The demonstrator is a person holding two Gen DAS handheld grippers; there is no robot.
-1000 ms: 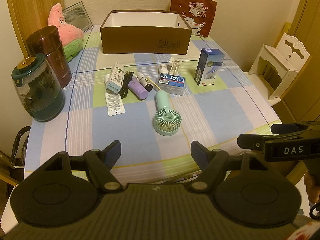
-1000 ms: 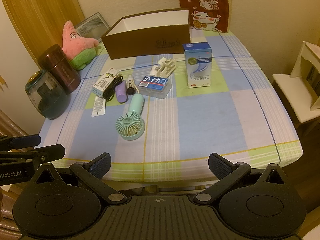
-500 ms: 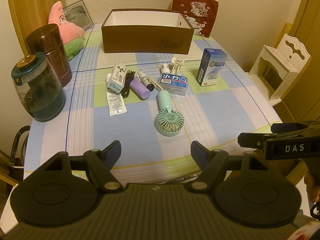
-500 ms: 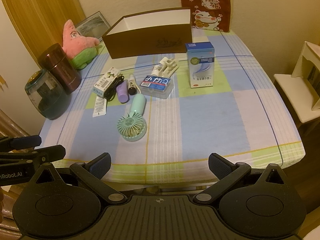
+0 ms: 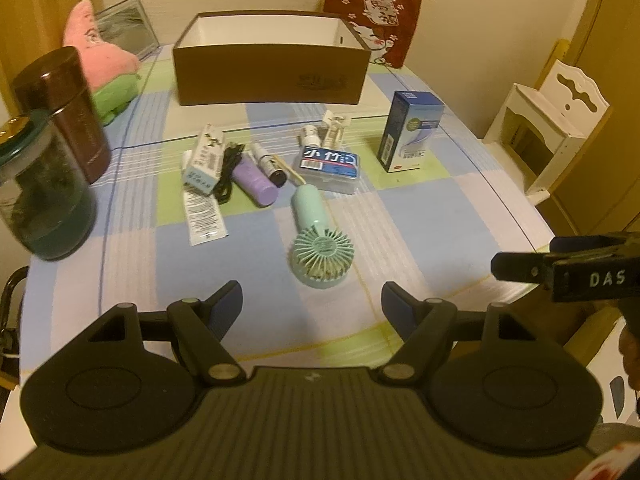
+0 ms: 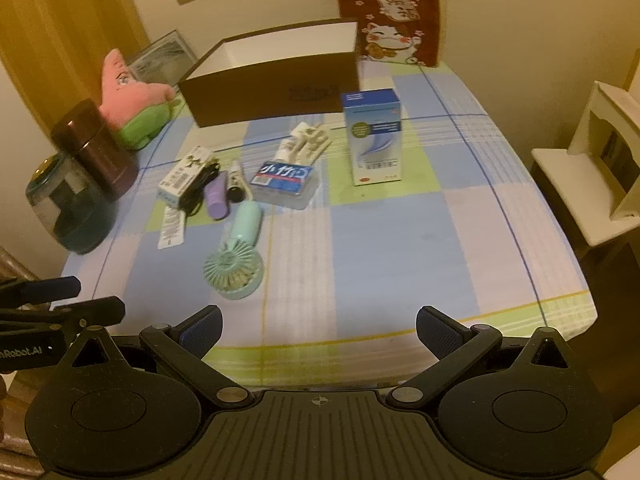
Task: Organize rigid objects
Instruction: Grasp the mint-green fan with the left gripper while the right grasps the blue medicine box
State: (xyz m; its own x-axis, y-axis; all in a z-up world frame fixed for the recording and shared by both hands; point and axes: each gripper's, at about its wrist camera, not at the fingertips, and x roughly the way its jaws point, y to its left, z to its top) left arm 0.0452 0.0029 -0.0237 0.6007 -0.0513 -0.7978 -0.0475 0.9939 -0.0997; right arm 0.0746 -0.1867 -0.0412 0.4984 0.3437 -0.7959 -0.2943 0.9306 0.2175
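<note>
A brown open box (image 5: 272, 76) (image 6: 276, 88) stands at the table's far side. In front of it lie a mint hand fan (image 5: 318, 240) (image 6: 236, 256), a purple bottle (image 5: 254, 182), a black cable (image 5: 227, 172), a small white carton (image 5: 204, 160), a clear case with a blue label (image 5: 330, 166) (image 6: 284, 180) and an upright blue-white carton (image 5: 410, 136) (image 6: 374, 136). My left gripper (image 5: 312, 306) is open and empty above the table's near edge, just short of the fan. My right gripper (image 6: 318, 330) is open and empty, near the front edge.
A teal jar (image 5: 40, 196) and a brown canister (image 5: 66, 112) stand at the left edge. A pink plush star (image 5: 100, 60) lies behind them. A chair with a cat cushion (image 6: 394, 24) stands behind the table. A white stool (image 5: 548, 120) stands to the right.
Both grippers have moved forward toward the table, so the fan and the other objects look closer. Both stay open. Nothing on the table has moved.
</note>
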